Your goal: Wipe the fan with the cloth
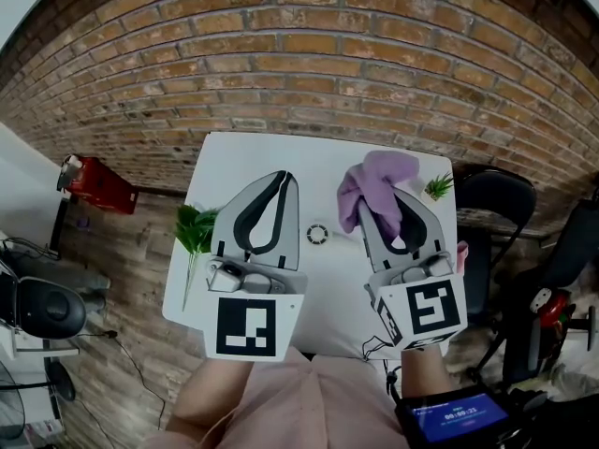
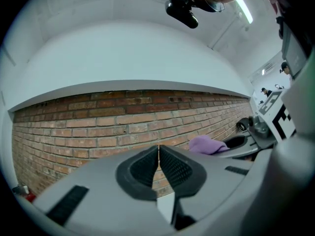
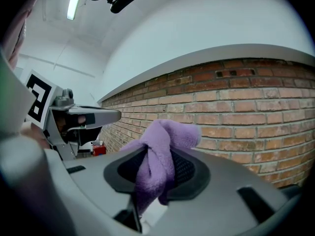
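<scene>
My right gripper (image 1: 382, 195) is shut on a purple cloth (image 1: 372, 183), which bunches up over its tips and hangs down between the pads (image 3: 183, 167). The cloth (image 3: 166, 140) fills the right gripper view, held level against the brick wall. My left gripper (image 1: 284, 180) is shut with nothing in it, its pads (image 2: 170, 167) pressed together. Both are held side by side above a white table (image 1: 234, 157). A small round ring-shaped thing (image 1: 318, 234) lies on the table between them; I cannot tell if it is the fan. The cloth (image 2: 209, 145) also shows in the left gripper view.
Green plant sprigs lie at the table's left edge (image 1: 195, 228) and far right corner (image 1: 437, 187). A brick wall (image 1: 309, 54) stands behind the table. A red object (image 1: 95, 183) sits on the floor at left, a black chair (image 1: 496, 204) at right, a lit screen (image 1: 454, 414) at bottom right.
</scene>
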A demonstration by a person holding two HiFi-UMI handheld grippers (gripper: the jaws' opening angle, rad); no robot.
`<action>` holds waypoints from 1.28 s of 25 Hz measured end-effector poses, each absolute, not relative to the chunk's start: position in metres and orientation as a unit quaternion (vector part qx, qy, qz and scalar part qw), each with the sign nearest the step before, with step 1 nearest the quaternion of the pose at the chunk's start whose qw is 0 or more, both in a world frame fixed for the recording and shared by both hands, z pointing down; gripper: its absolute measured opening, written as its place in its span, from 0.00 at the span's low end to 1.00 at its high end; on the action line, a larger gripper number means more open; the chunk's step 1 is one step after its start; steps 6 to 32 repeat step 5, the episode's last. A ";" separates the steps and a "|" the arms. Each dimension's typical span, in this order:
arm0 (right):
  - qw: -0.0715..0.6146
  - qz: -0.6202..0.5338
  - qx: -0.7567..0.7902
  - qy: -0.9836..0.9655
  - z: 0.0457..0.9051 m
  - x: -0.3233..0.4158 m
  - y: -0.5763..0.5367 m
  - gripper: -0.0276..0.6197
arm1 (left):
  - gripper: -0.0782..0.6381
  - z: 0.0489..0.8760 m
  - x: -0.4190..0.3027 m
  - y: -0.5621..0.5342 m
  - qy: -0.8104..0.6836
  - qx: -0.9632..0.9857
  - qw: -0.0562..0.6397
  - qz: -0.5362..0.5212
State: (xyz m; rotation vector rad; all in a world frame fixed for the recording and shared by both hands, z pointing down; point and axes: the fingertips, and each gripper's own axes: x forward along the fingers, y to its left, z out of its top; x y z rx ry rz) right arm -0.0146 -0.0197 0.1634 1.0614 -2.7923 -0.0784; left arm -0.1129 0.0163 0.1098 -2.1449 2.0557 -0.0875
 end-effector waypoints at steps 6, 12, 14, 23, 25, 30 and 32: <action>0.077 -0.027 0.354 -0.932 0.165 -0.016 -0.021 0.22 | 0.13 0.112 -0.116 0.016 0.692 -0.717 0.077 -0.025; 0.077 -0.027 0.354 -0.932 0.165 -0.016 -0.021 0.22 | 0.13 0.112 -0.116 0.016 0.692 -0.717 0.077 -0.025; 0.077 -0.027 0.354 -0.932 0.165 -0.016 -0.021 0.22 | 0.13 0.112 -0.116 0.016 0.692 -0.717 0.077 -0.025; 0.077 -0.027 0.354 -0.932 0.165 -0.016 -0.021 0.22 | 0.13 0.112 -0.116 0.016 0.692 -0.717 0.077 -0.025; 0.077 -0.027 0.354 -0.932 0.165 -0.016 -0.021 0.22 | 0.13 0.112 -0.116 0.016 0.692 -0.717 0.077 -0.025; 0.077 -0.027 0.354 -0.932 0.165 -0.016 -0.021 0.22 | 0.13 0.112 -0.116 0.016 0.692 -0.717 0.077 -0.025; 0.077 -0.027 0.354 -0.932 0.165 -0.016 -0.021 0.22 | 0.13 0.112 -0.116 0.016 0.692 -0.717 0.077 -0.025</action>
